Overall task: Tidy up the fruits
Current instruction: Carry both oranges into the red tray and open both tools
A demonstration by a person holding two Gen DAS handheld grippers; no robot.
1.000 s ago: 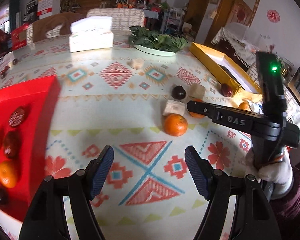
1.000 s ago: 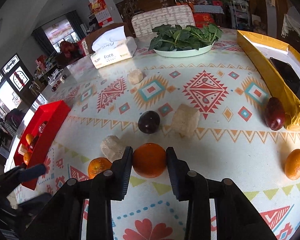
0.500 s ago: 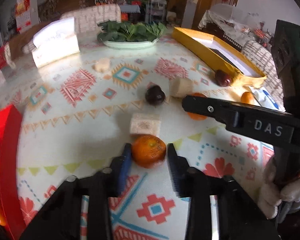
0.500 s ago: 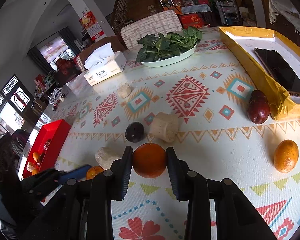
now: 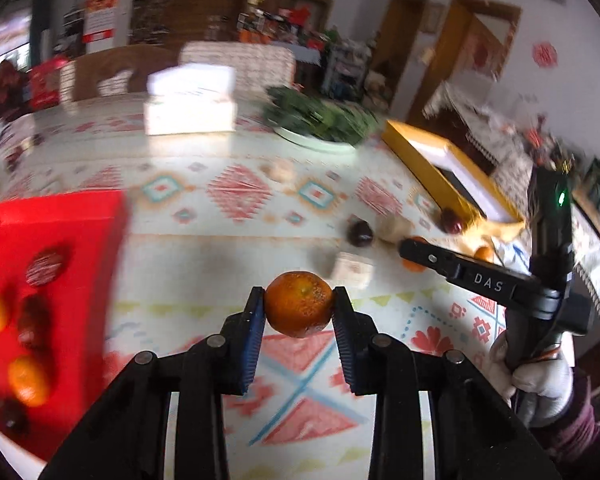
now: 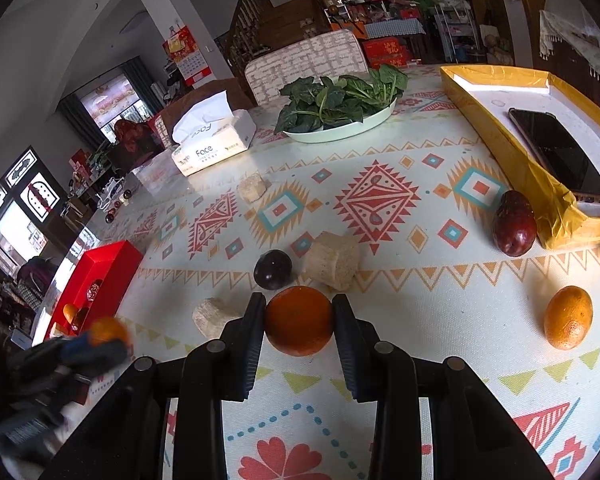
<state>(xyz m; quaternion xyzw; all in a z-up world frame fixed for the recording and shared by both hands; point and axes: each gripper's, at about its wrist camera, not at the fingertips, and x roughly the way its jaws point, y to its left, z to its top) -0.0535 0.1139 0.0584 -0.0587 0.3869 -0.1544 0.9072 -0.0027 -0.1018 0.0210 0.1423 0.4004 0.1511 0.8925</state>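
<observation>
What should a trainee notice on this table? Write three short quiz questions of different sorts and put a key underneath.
1. True or false: the left gripper is open and empty.
2. What lies inside the yellow cardboard box? A) a black smartphone B) a dark plum C) green leaves
3. In a few words: which fruit lies right beside that box's outer wall?

Key
1. False. It is shut on a round orange mandarin. The right gripper is likewise shut on a second mandarin.
2. A
3. The dark red date.
</observation>
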